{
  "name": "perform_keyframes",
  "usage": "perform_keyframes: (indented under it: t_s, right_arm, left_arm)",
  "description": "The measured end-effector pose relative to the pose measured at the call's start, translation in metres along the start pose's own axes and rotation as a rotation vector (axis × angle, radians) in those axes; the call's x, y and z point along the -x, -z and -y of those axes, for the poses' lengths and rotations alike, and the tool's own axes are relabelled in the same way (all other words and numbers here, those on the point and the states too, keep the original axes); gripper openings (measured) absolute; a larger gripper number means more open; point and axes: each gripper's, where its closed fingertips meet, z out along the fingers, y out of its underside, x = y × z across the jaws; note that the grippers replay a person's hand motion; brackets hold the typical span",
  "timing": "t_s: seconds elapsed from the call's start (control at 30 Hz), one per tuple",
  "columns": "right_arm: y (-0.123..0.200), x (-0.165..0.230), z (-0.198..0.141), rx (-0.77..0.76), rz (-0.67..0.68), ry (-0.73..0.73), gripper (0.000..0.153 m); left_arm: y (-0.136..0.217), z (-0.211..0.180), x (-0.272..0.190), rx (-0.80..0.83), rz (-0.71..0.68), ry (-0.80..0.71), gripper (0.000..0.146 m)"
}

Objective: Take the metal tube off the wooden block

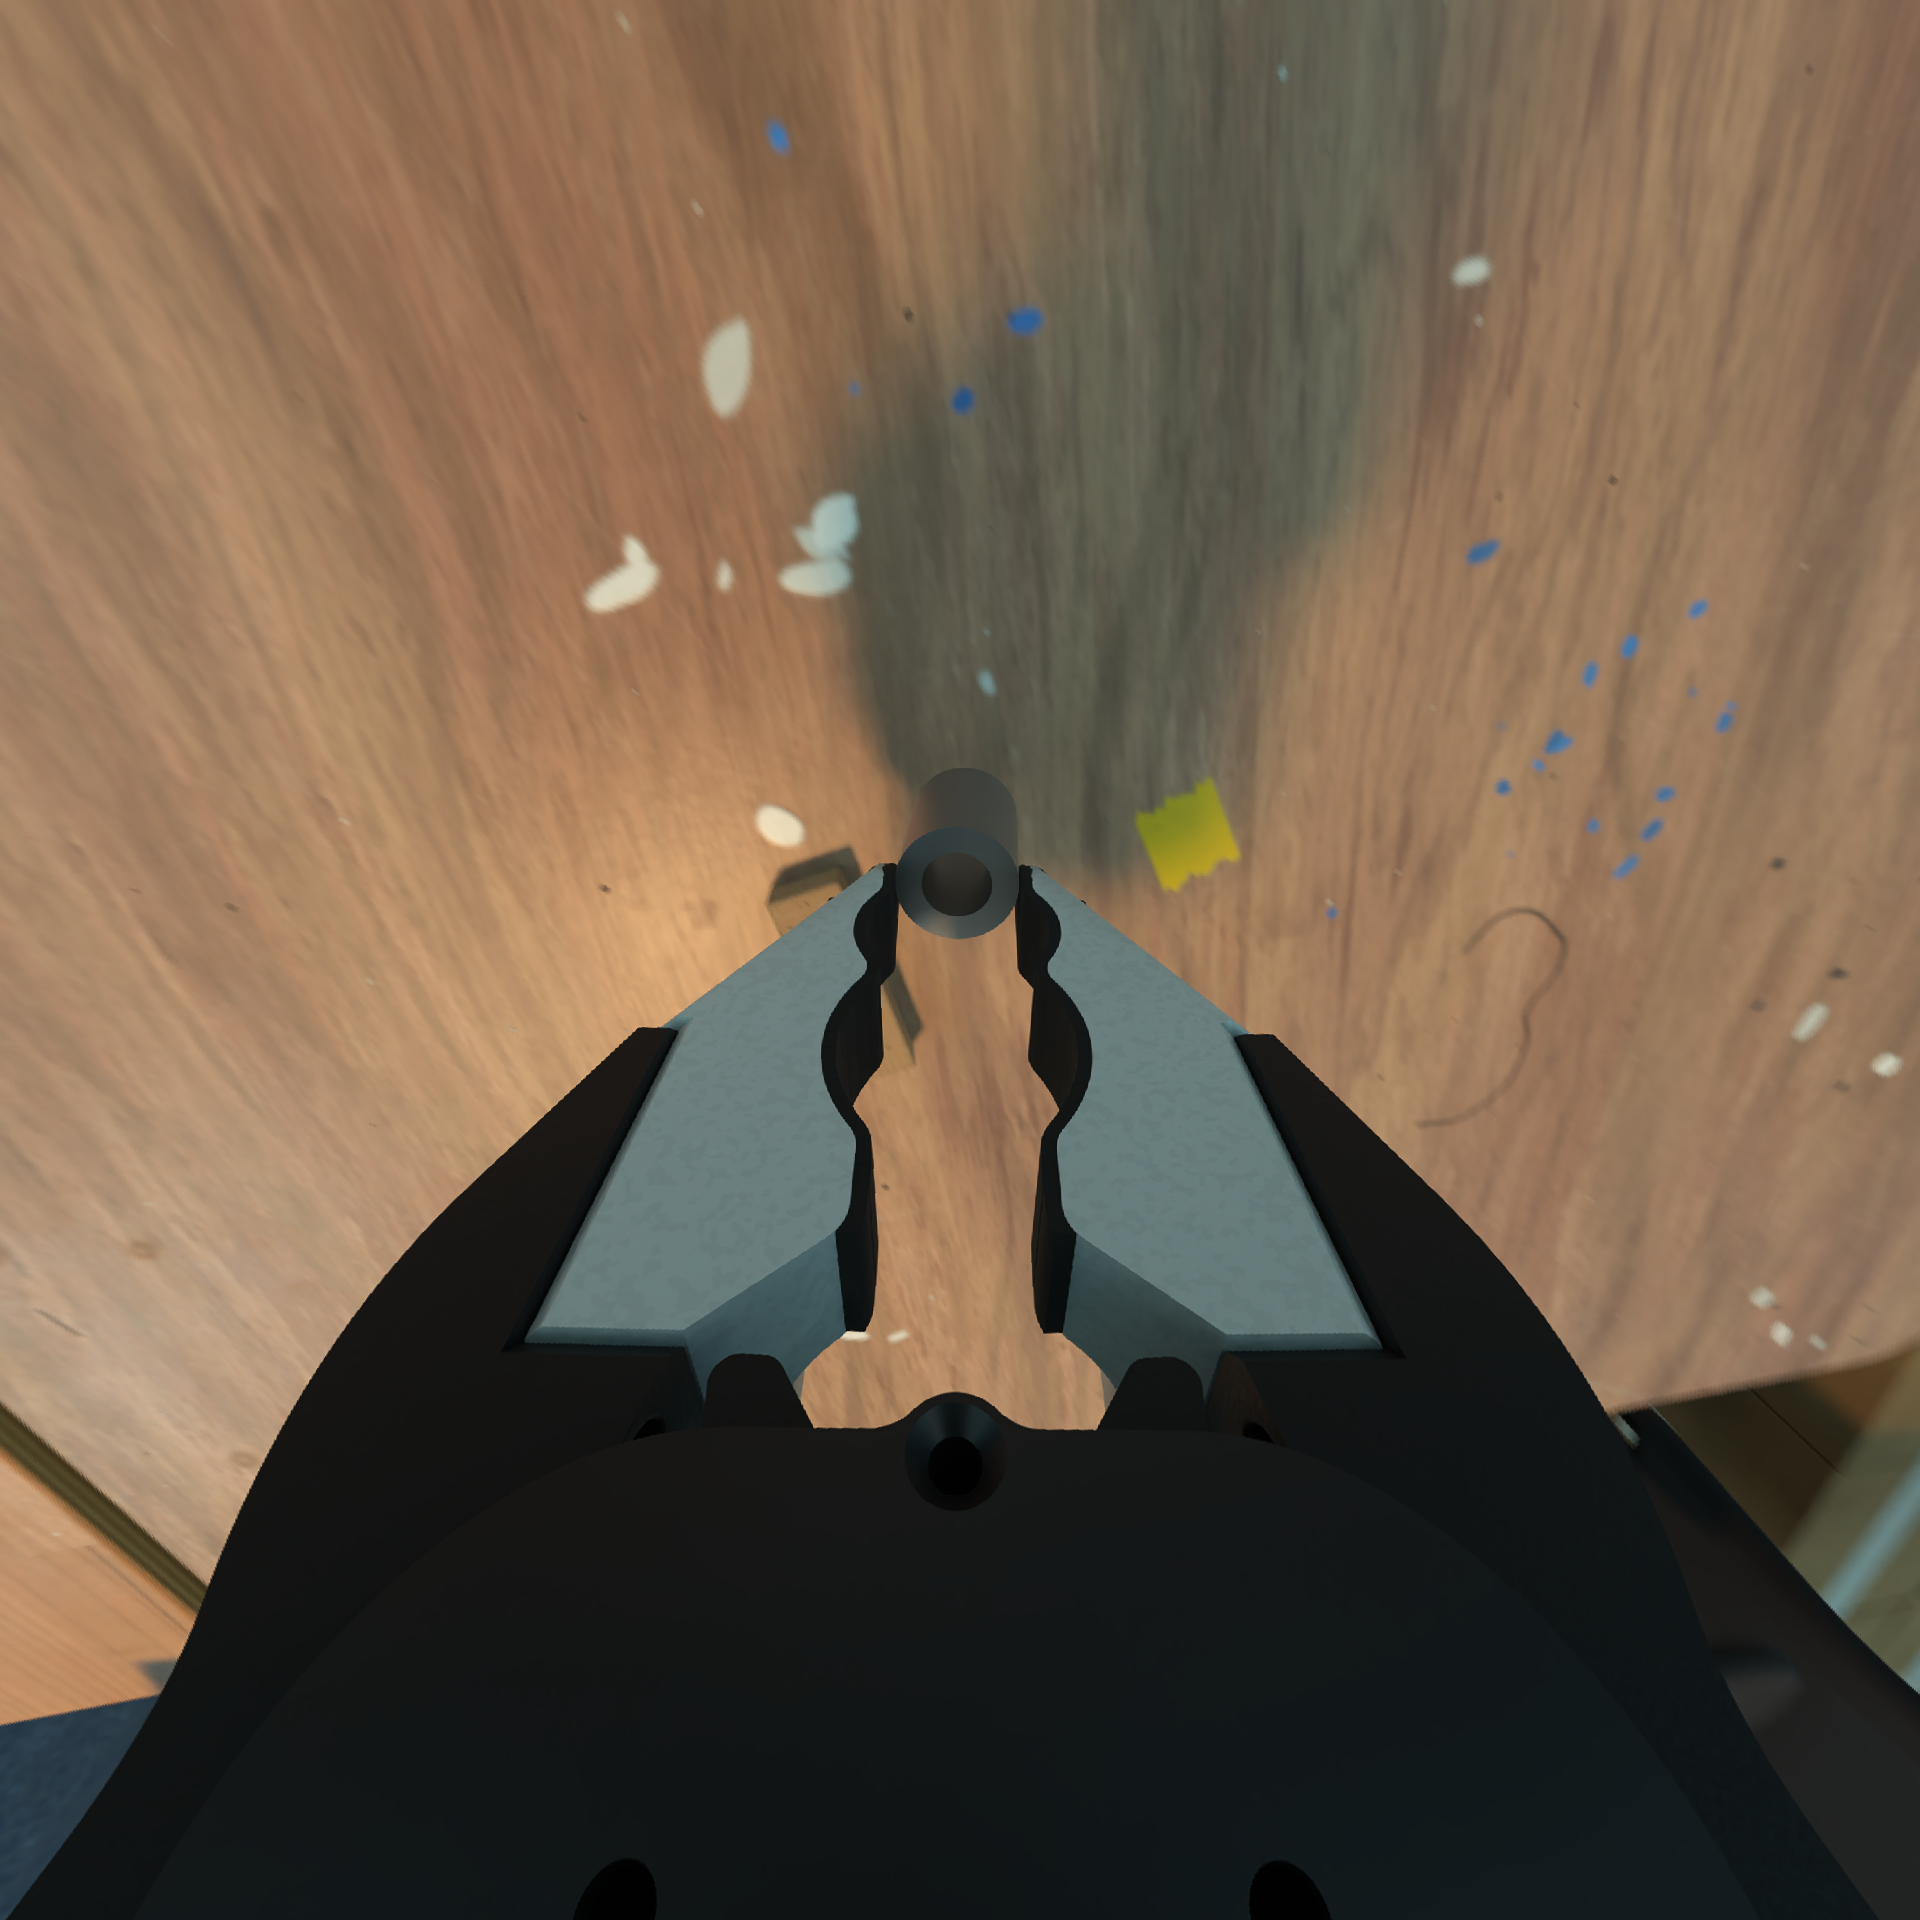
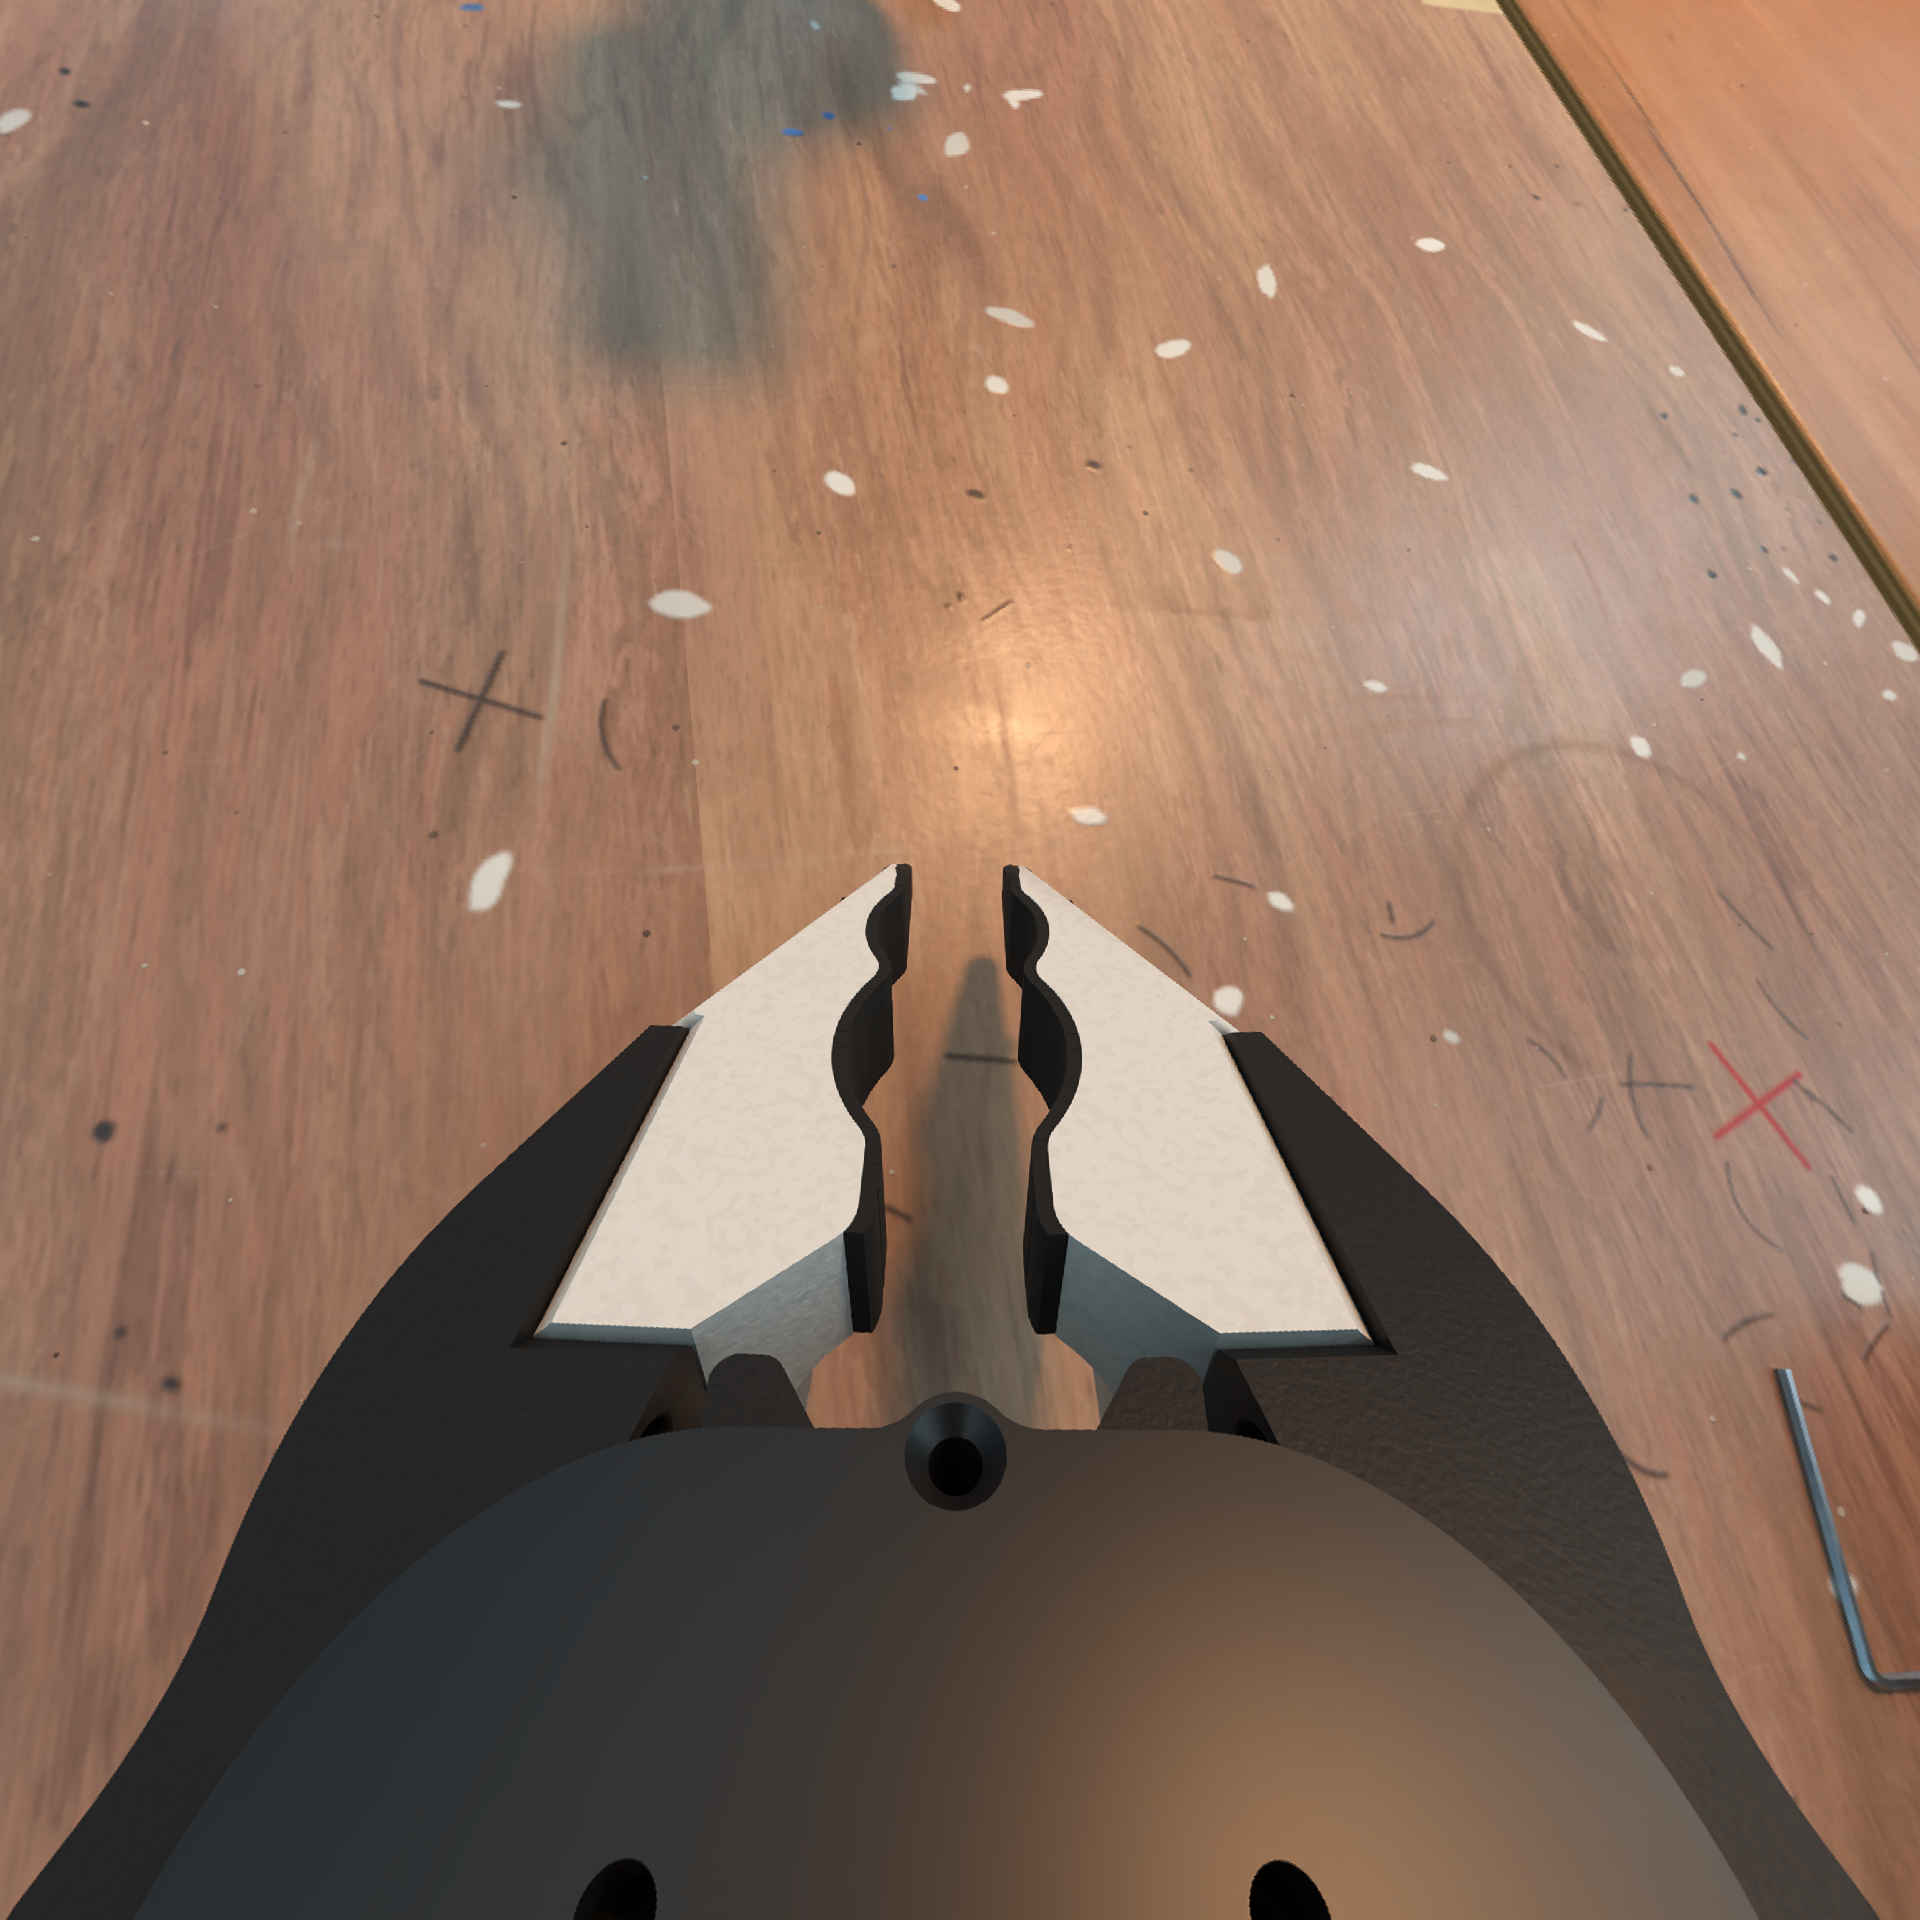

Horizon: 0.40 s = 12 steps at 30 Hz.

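In the left wrist view I look down along my left gripper [image 1: 956,883]. Its two fingertips are closed on a short grey metal tube [image 1: 956,844], seen end-on with its hollow bore facing me. A small wooden block [image 1: 816,883] lies on the wooden table below, mostly hidden behind the left finger; the tube sits to the right of it. I cannot tell whether the tube still touches the block. My right gripper [image 2: 956,883] hovers low over bare table, its fingers a narrow gap apart with nothing between them. The tube and block do not show in the right wrist view.
A yellow scrap [image 1: 1190,836] lies right of the tube. A metal hex key [image 2: 1829,1558] lies at the right of the right wrist view. The table edge [image 2: 1714,312] runs along the upper right there, and another table edge [image 1: 94,1496] shows at the lower left of the left view.
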Motion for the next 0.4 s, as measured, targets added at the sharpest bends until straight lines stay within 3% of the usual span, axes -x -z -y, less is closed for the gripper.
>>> perform_keyframes:
  t_s: [0.2,0.4]
  right_arm:
    - [0.000,0.001,0.000,0.000,0.001,0.004,0.017]
    - [0.000,0.000,0.000,0.001,0.000,0.000,0.017]
  left_arm:
    - [0.002,-0.020,-0.012,0.123,-0.075,0.034,0.022]
    - [0.005,-0.040,-0.040,0.252,-0.247,0.026,0.022]
